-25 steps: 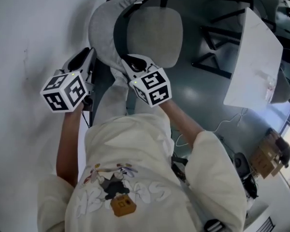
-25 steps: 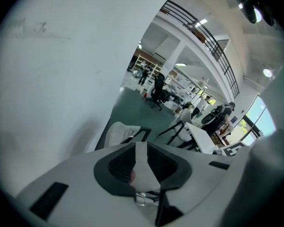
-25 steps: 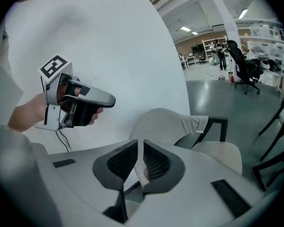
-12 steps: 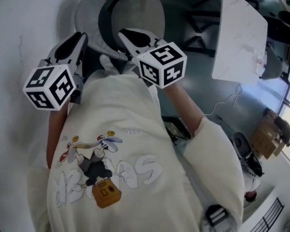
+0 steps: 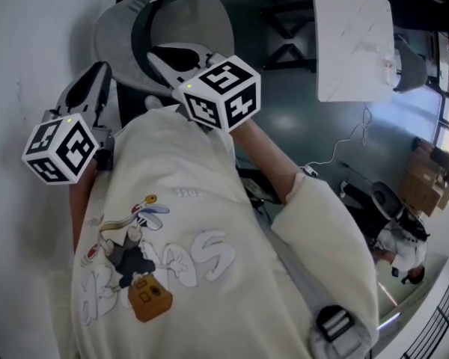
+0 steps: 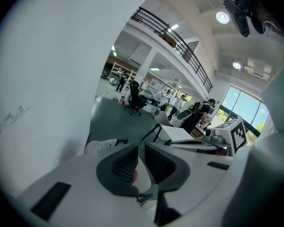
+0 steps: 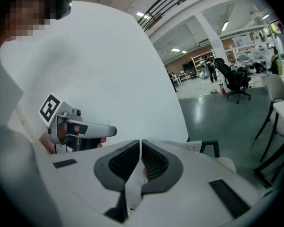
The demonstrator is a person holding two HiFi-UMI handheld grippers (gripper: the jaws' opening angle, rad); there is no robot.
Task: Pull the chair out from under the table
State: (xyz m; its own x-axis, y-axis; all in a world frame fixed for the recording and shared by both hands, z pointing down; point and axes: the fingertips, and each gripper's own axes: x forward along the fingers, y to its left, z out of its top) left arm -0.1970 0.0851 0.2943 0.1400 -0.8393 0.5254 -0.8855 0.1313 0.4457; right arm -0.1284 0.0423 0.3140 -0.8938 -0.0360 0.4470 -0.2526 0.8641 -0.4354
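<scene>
Left claw [image 6: 141, 148] and right claw [image 7: 140, 144] just narrowed, empty.

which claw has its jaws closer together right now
The right claw: its jaws nearly meet, only a slit between them, while the left claw shows a clear gap. Both have just been closing, with nothing between them.

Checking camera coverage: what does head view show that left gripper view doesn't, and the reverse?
Head view only: the person's cream shirt, the grey chair's seat, the marker cube on the left gripper.
Left gripper view only: the narrow gap between its fingers, which have just been closing with nothing between them; balcony railing; ceiling lights.
Both: the big white table and the second white table beyond.
</scene>
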